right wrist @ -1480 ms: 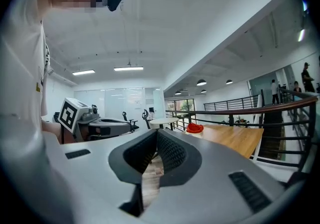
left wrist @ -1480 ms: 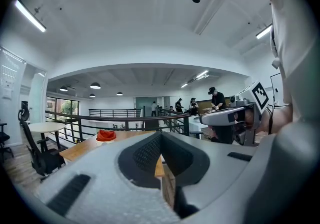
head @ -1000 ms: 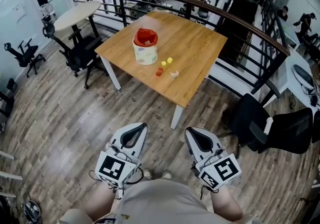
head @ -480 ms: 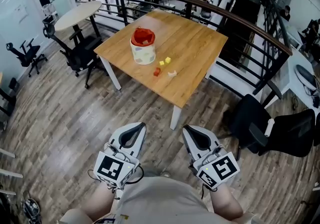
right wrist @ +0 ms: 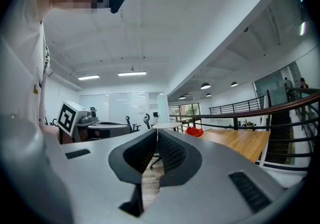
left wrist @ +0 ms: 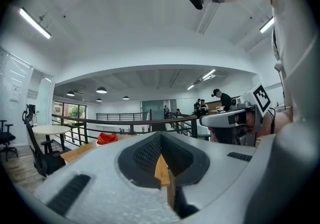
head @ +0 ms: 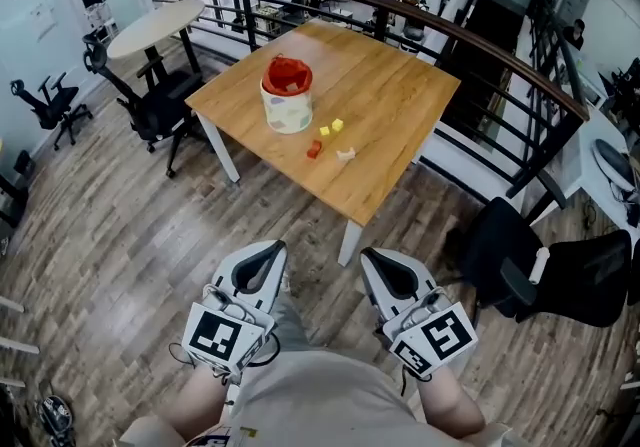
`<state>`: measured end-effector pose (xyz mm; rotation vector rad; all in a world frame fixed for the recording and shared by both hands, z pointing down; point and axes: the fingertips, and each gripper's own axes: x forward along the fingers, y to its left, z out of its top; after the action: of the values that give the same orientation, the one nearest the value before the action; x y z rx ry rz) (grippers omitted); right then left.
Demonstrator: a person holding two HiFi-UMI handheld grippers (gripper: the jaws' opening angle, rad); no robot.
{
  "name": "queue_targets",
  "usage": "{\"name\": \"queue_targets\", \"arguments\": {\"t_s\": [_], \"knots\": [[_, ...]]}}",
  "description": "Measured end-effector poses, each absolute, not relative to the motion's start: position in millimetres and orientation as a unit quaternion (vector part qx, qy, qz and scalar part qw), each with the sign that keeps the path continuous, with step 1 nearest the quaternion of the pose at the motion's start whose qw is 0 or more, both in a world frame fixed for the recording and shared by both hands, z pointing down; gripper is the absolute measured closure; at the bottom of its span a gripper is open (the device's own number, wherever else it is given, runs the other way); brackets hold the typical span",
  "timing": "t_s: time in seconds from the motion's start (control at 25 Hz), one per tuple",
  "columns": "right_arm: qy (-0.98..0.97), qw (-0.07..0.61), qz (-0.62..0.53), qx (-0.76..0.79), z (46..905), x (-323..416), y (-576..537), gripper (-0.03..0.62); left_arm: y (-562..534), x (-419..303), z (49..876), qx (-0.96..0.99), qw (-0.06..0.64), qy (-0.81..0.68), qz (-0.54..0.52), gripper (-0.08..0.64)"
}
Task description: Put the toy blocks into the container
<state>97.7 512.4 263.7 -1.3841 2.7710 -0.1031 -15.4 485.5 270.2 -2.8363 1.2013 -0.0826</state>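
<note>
A white container (head: 287, 95) with a red rim stands on the wooden table (head: 390, 95) far ahead of me. Beside it lie two yellow blocks (head: 331, 128), a red block (head: 314, 149) and a cream block (head: 346, 153). My left gripper (head: 273, 247) and right gripper (head: 373, 255) are held close to my body over the floor, well short of the table. Both are shut with nothing between the jaws. The left gripper view shows its shut jaws, the container's red top (left wrist: 107, 138) and the right gripper (left wrist: 235, 118). In the right gripper view the container (right wrist: 194, 131) is small and distant.
Black office chairs stand left of the table (head: 150, 105) and at the right (head: 560, 275). A curved dark railing (head: 480, 50) runs behind the table. A round white table (head: 150, 27) stands at the back left. Wood-plank floor (head: 130, 235) lies between me and the table.
The head view has shifted a little, with the table sitting slightly lower and nearer. Both grippers stay shut and side by side near my body.
</note>
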Motion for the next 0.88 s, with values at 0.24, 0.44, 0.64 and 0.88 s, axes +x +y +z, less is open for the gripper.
{"name": "queue_targets", "arguments": {"t_s": [0.24, 0.44, 0.64, 0.88], "knots": [[0.891, 0.022, -0.031, -0.453, 274.3, 84.9, 466.7, 0.569, 441.2, -19.2, 282.8, -0.927, 0.031, 0.373, -0.033, 0.548], [0.889, 0.015, -0.043, -0.456, 287.0, 68.9, 415.8, 0.569, 389.2, -31.3, 291.9, -0.931, 0.028, 0.363, -0.041, 0.548], [0.883, 0.008, -0.053, -0.466, 295.2, 57.7, 353.7, 0.569, 326.3, -41.8, 299.0, -0.935, 0.020, 0.351, -0.048, 0.548], [0.868, -0.005, -0.059, -0.494, 302.2, 49.8, 269.4, 0.569, 241.2, -49.9, 306.5, -0.944, 0.012, 0.325, -0.053, 0.548]]}}
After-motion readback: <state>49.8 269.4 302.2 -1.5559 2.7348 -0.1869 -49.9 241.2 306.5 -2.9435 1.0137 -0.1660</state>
